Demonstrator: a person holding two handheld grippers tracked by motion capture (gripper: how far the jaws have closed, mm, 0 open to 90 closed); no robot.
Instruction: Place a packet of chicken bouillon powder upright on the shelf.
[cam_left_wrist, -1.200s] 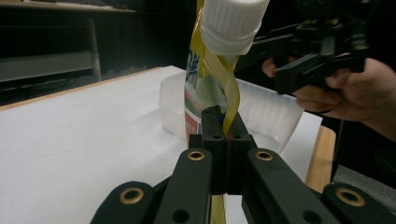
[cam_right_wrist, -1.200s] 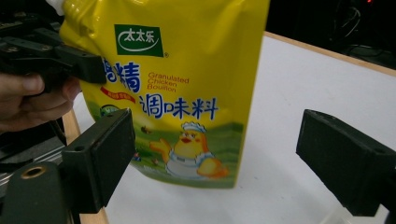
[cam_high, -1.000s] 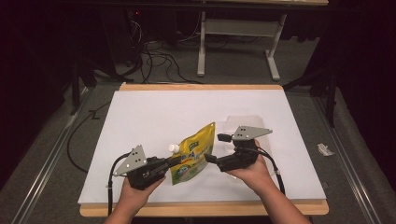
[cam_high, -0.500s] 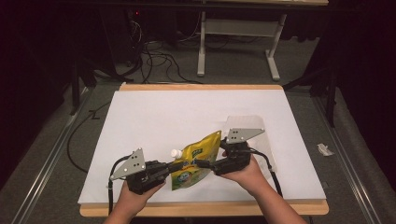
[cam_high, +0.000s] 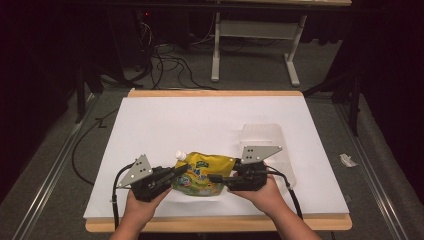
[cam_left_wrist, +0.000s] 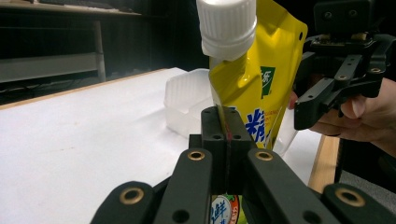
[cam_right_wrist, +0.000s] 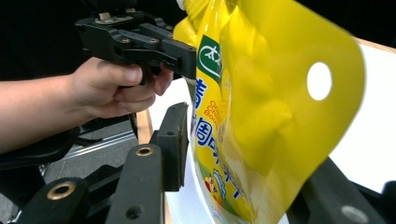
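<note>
While the left gripper (cam_high: 176, 171) has its fingers clamped on the yellow spout pouch (cam_high: 204, 172) at worktop (cam_high: 165, 125) 6 o'clock, right gripper (cam_high: 216, 178) fingers have just been closing, straddling it, not pressing. Soft, floppy, slick film; grip flat sealed edges.

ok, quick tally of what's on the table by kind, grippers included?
Yellow pouch with white cap: 1
Clear plastic tub: 1
Grippers: 2, left gripper shut on the pouch's edge, right gripper with its jaws just closing around the pouch
Total: 4
</note>
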